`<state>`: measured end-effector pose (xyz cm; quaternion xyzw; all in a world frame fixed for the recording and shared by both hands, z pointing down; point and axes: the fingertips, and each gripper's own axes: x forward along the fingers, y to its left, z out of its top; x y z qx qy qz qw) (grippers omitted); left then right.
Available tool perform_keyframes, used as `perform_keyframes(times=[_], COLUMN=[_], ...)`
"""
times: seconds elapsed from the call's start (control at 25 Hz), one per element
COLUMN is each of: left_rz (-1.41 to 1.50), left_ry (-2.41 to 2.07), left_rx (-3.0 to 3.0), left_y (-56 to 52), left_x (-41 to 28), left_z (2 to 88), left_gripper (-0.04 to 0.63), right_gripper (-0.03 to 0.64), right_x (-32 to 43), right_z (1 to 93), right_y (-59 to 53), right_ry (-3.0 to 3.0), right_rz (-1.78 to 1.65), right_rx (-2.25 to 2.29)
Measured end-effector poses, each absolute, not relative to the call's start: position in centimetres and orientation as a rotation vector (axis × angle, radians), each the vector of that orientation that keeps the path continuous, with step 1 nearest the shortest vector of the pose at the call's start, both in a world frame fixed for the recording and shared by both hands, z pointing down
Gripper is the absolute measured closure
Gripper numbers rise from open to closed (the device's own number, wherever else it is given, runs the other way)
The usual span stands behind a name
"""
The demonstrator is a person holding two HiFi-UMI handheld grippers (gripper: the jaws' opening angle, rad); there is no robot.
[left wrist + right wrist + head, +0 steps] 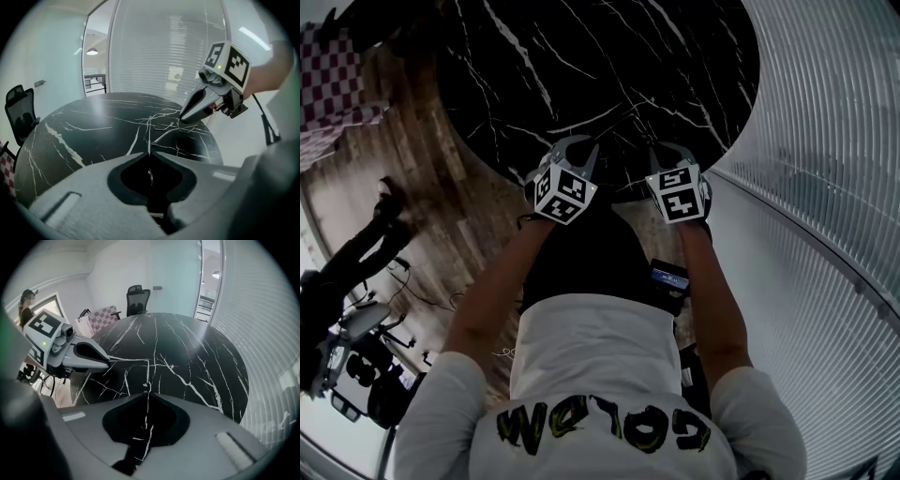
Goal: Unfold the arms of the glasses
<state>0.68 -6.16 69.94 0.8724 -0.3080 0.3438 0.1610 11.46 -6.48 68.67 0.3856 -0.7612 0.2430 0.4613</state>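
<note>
i count two hand-held grippers, one pair of thin wire glasses [147, 373] and one black marble tabletop [534, 56]. the left hand-held gripper [108, 363] and right hand-held gripper [180, 121] slant down side by side at the tabletop's near edge. each is pinched together on the glasses, which stretch between them.

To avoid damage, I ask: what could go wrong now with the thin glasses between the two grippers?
1. The left gripper and right gripper are both shut on the thin wire glasses; pulling unevenly could bend them.
2. They work near the edge of the table; a slip might drop the glasses to the floor.
</note>
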Motion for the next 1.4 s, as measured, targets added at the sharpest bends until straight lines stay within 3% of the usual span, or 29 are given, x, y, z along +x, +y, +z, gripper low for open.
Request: perform_keyframes(times=[0.36, 0.64, 1.0, 1.4], left_rz=[1.061, 1.347, 1.631, 1.678], left_ry=[-0.795, -0.529, -0.289, -0.205], left_rx=[2.706, 2.909, 2.994, 2.997], left_y=[-6.1, -5.6, -5.0, -3.8], left_x=[3.4, 7.0, 8.1, 8.3], left_z=[67.0, 67.6, 70.1, 70.5], left_gripper=[0.527, 0.500, 0.494, 0.495], right_gripper=[0.607, 0.607, 0.607, 0.608], right_x=[11.2, 11.1, 11.4, 11.7], right_z=[68.8, 68.8, 68.8, 68.7], right_y=[-6.3, -6.2, -6.1, -6.2], right_ry=[-1.864, -1.866, -1.869, -1.869], right_rz=[0.591, 0.590, 0.595, 0.599], right_rx=[0.949, 0.946, 0.946, 0.957])
